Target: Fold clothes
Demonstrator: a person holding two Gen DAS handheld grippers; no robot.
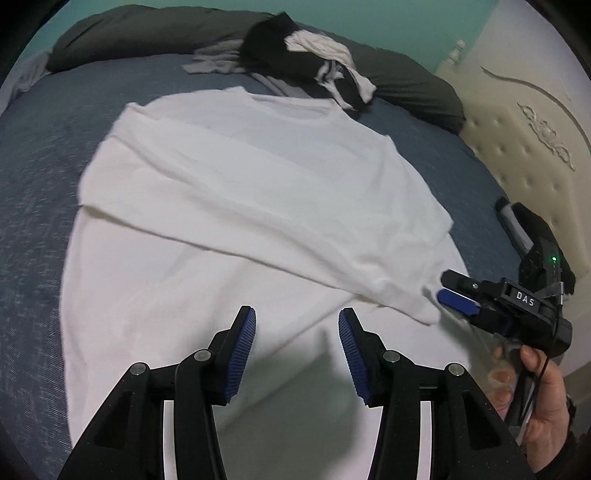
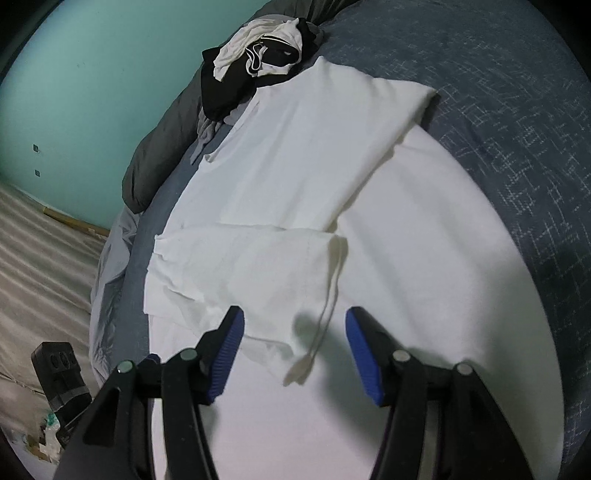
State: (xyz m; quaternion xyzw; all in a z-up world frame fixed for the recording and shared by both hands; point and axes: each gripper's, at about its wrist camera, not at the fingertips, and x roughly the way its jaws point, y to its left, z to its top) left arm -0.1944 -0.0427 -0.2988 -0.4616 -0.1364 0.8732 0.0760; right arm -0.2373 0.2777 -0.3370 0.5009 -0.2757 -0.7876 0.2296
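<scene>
A white T-shirt [image 1: 240, 206] lies spread on the blue bed, its upper part folded over the body; it also shows in the right wrist view [image 2: 295, 184]. My left gripper [image 1: 297, 317] is open and empty just above the shirt's lower part. My right gripper [image 2: 293, 317] is open above the shirt, over a folded sleeve [image 2: 240, 266] whose corner [image 2: 299, 369] lies between the fingers, not gripped. In the left wrist view the right gripper [image 1: 448, 290] sits at the shirt's right edge beside the sleeve tip.
A pile of black, white and grey clothes [image 1: 295, 59] lies at the far end of the bed [image 1: 37, 221], against a dark duvet [image 1: 147, 33]. A cream tufted headboard [image 1: 524, 140] stands at the right. Floor [image 2: 37, 266] and a black device [image 2: 59, 373] lie left of the bed.
</scene>
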